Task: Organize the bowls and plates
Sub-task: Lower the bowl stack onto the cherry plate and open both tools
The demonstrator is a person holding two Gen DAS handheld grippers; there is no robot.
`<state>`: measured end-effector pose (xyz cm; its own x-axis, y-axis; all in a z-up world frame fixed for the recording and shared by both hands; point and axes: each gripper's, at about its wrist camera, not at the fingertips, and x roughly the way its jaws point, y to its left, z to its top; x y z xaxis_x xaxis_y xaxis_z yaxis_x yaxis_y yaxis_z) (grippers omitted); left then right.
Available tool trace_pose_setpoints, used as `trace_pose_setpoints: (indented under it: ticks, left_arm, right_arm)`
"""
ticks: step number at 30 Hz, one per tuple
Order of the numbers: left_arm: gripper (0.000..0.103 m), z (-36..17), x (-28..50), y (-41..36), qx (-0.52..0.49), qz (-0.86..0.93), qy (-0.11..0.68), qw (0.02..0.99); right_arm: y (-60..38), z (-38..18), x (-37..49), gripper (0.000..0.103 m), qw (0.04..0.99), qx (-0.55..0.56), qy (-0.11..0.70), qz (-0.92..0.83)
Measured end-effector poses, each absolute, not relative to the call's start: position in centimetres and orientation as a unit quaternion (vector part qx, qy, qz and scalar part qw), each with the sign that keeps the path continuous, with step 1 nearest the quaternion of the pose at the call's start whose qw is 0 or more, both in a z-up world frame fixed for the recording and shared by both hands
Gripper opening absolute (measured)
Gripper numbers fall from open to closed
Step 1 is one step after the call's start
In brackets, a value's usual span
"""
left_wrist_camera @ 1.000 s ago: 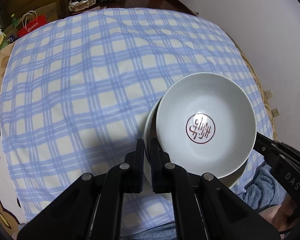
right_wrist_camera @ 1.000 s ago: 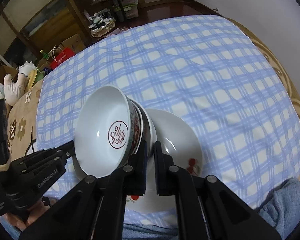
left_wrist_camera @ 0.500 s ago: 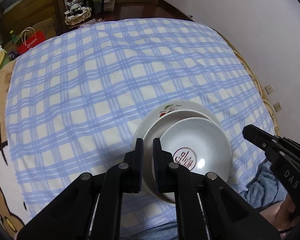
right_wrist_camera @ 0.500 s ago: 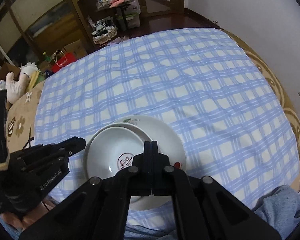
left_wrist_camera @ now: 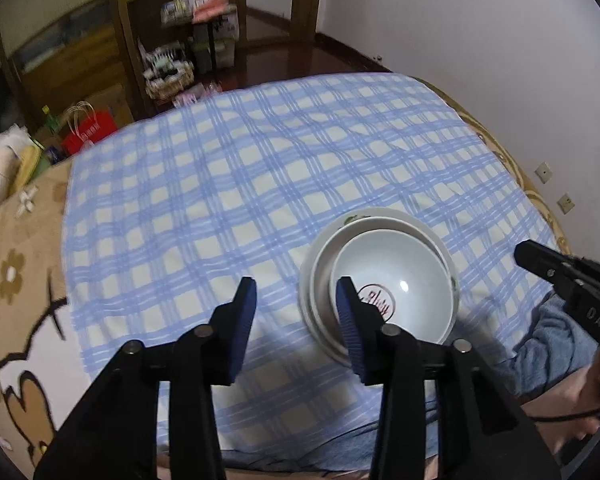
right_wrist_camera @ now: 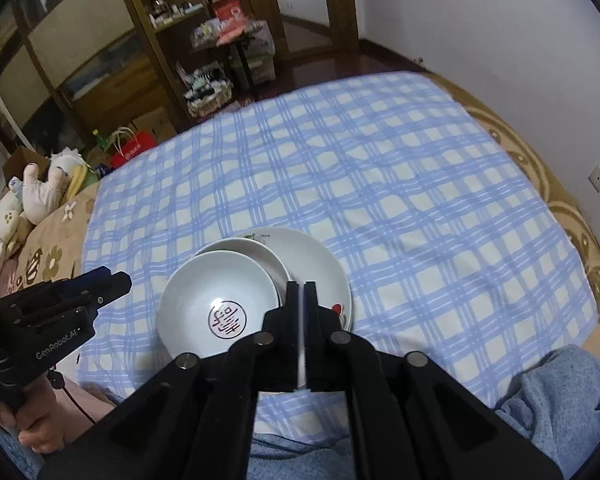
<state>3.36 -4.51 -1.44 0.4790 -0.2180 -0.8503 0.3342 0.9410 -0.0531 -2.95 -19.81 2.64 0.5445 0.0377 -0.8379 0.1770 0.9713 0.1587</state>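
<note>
Stack sat on the blue checked cloth [right_wrist_camera: 380, 184] near the person's side of the bed: a flat plate [right_wrist_camera: 320, 264] with a red-and-green motif at its rim at the bottom, a second white bowl [right_wrist_camera: 256, 250] on it, and the bowl with the red seal mark [right_wrist_camera: 220, 304] nested on top, upright. In the left wrist view the same top bowl [left_wrist_camera: 400, 280] sat inside the bigger one, with the plate [left_wrist_camera: 364, 213] showing only as a thin edge behind.

The left hand-held gripper [left_wrist_camera: 296, 324] had just been opening; its jaws stood partly apart with blue pads showing, nothing between them, the right-side finger over the near rim of the stack (touching or just above it, hard to say from this angle). The right hand-held gripper [right_wrist_camera: 301, 292] was closed, pads almost together and gripping nothing, its tip in front of the plate beside the bowls.

The left hand-held gripper also appeared at the left edge of the right wrist view, off the stack, with a hand [right_wrist_camera: 40, 432] under it. A cluttered shelf [right_wrist_camera: 168, 20] and a red bag [right_wrist_camera: 134, 148] stood beyond the bed.
</note>
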Motion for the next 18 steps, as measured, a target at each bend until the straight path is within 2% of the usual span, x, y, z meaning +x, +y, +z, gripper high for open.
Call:
trace_pose_setpoints:
  ticks: [2,4,6,8,9,12,16,18]
  left_arm:
    - [0.05,-0.8,2.3,-4.0,0.067,-0.161,0.47,0.865]
    - [0.054,-0.3,1.4,-3.6,0.07,-0.162,0.456,0.872]
    - [0.061,0.4,0.6,-3.0,0.071,-0.16,0.44,0.881]
    - [0.071,1.0,-0.1,-2.5,0.066,-0.159,0.422,0.89]
    - [0.072,1.3,-0.5,-2.3,0.065,-0.157,0.411,0.895]
    - [0.08,2.0,-2.0,-1.7,0.072,-0.145,0.364,0.917]
    - [0.091,2.3,-3.6,-1.4,0.076,-0.141,0.316,0.935]
    - [0.091,2.2,-4.3,-1.3,0.074,-0.145,0.297,0.941]
  right_arm:
    - [-19.6,3.0,-3.8,0.009,0.873,0.114,0.473,-0.032]
    - [-19.3,3.5,-4.8,0.015,0.878,0.111,0.465,-0.025]
    - [-18.9,4.1,-5.7,0.032,0.885,0.103,0.453,-0.025]
    - [-18.8,4.7,-6.6,0.043,0.893,0.096,0.439,-0.027]
    - [-18.7,5.0,-7.0,0.049,0.897,0.094,0.431,-0.026]
    - [-18.6,5.9,-8.2,0.063,0.91,0.087,0.404,-0.025]
    - [-18.7,6.6,-9.7,0.076,0.925,0.084,0.369,-0.036]
    - [-18.9,6.7,-10.2,0.088,0.93,0.084,0.356,-0.037]
